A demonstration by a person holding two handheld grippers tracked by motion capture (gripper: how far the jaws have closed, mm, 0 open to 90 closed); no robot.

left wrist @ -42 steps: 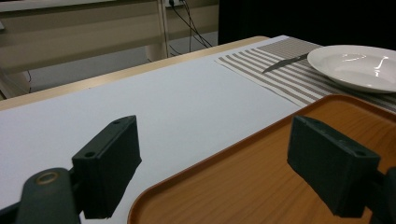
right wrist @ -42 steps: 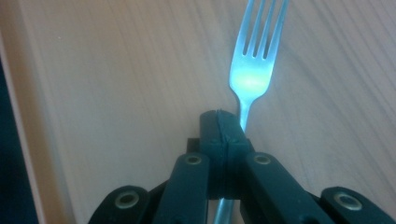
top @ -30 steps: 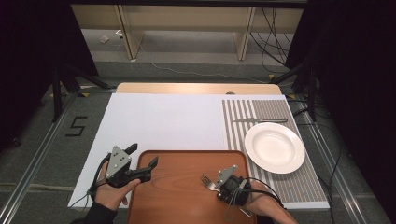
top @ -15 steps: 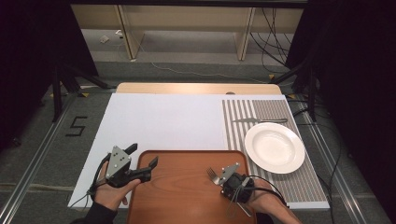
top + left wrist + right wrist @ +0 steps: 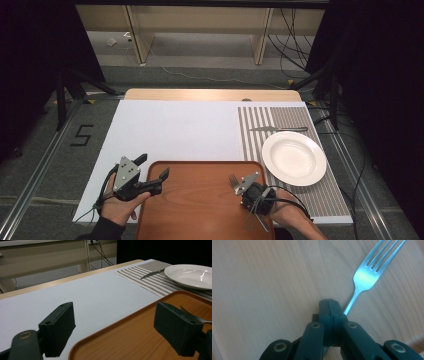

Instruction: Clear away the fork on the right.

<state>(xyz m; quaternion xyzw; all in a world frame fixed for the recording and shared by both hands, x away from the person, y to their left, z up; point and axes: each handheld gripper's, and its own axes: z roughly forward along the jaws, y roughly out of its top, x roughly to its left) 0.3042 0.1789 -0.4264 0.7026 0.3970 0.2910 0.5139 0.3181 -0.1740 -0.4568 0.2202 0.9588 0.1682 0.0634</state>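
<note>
A person's right hand-held gripper (image 5: 248,186) is clamping its jaws tight on the handle of a metal fork (image 5: 370,271) over a brown wooden tray (image 5: 200,210) at the near edge of the worktop (image 5: 175,130), the tines pointing away. The left hand-held gripper (image 5: 152,170) is hovering at the tray's left rim with jaws spread wide and gripping nothing. A white plate (image 5: 294,157) and a knife (image 5: 277,129) are sitting on a striped placemat (image 5: 280,116) to the right.
</note>
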